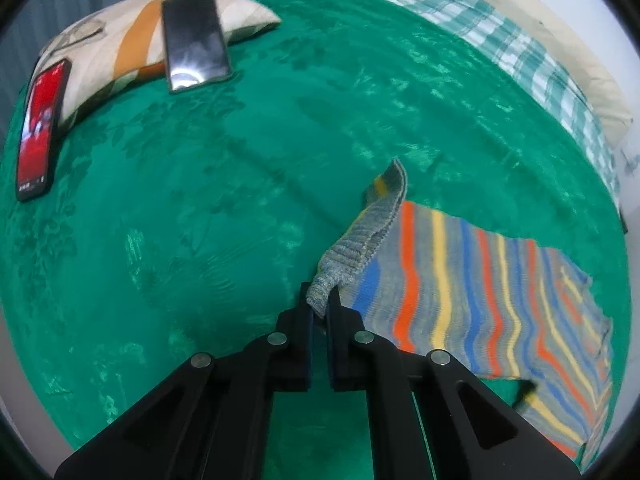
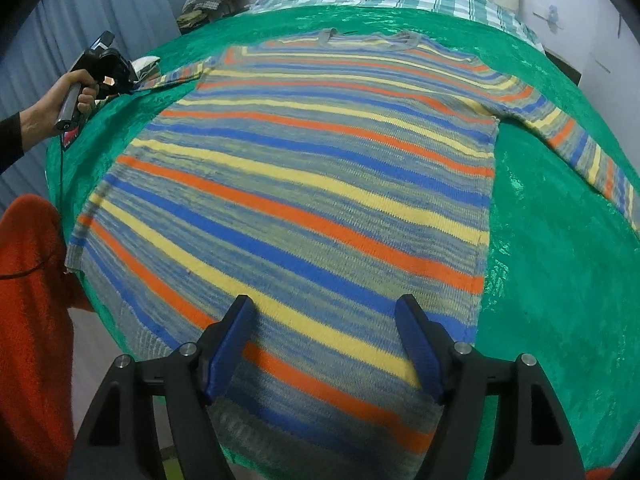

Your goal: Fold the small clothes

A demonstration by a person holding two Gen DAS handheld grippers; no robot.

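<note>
One garment: striped knit sweater (image 2: 320, 168), flat on green bedspread (image 2: 540, 280).
Left gripper (image 1: 320, 304): clamped on sleeve cuff (image 1: 340, 268), sweater's 9 o'clock side.
Right gripper (image 2: 326, 344): jaws wide, empty, over hem.
Handling: soft, light, stretchy; take cuffs, hem corners.

Your striped sweater (image 2: 304, 184) is coarse ribbed knit. Beneath your tongs, the green bedspread (image 1: 200, 208) looks like glossy plush, perhaps velvet.

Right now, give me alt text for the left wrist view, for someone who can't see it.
The left hand-held gripper is shut on the ribbed cuff of a striped sweater lying on a green bedspread. Two phones, one dark, one lit red, lean on a patterned pillow at the far left.
</note>
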